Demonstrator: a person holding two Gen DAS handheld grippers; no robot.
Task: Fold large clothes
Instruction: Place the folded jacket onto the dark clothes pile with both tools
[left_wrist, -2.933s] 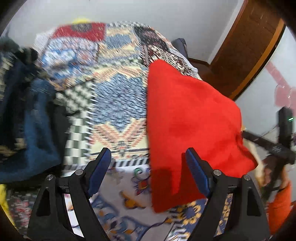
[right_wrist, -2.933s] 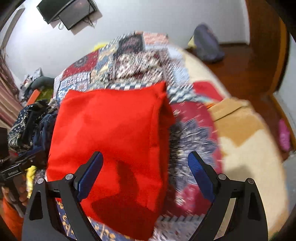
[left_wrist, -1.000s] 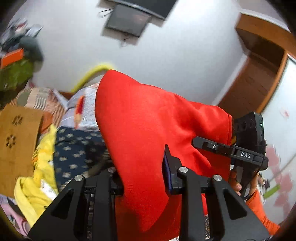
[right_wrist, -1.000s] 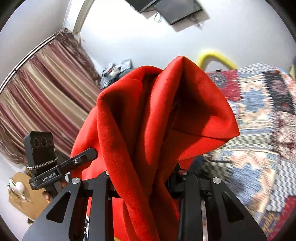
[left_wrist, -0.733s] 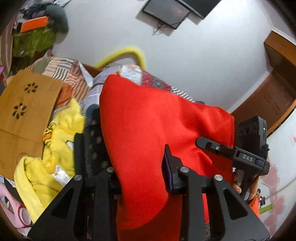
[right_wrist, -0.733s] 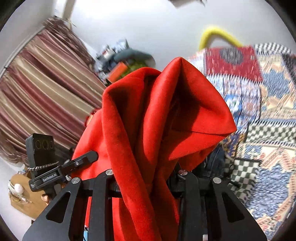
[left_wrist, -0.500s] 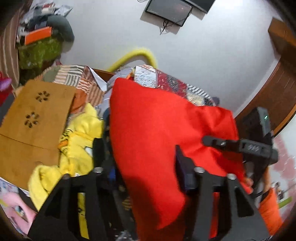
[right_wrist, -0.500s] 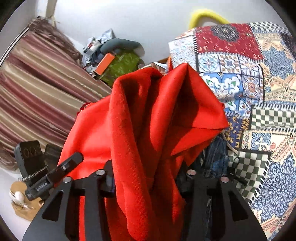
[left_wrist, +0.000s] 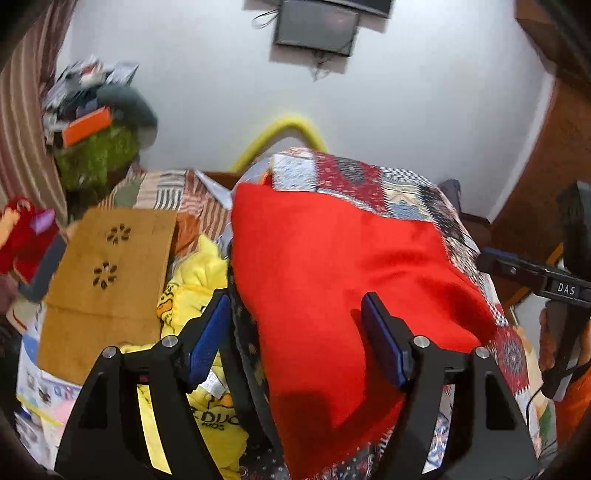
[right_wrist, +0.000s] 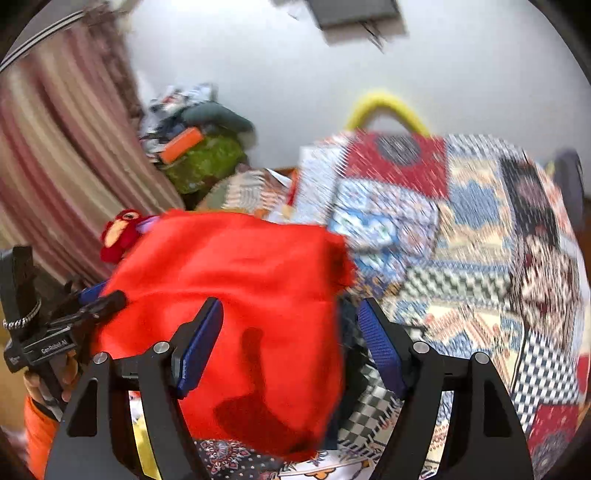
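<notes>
I see the patchwork bedspread best from my right wrist; only the left wrist shows the cardboard sheet and yellow garment. The folded red garment lies atop the clothes pile. My left gripper and right gripper are both opening, pads clear of the cloth.

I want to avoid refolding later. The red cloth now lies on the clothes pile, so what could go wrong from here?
1. The red cloth lies on an uneven pile, over a dark garment and beside a yellow one; it may slide or unfold.
2. Both grippers' jaws are opening with the cloth between them; the left gripper or right gripper may snag it when pulling back.
</notes>
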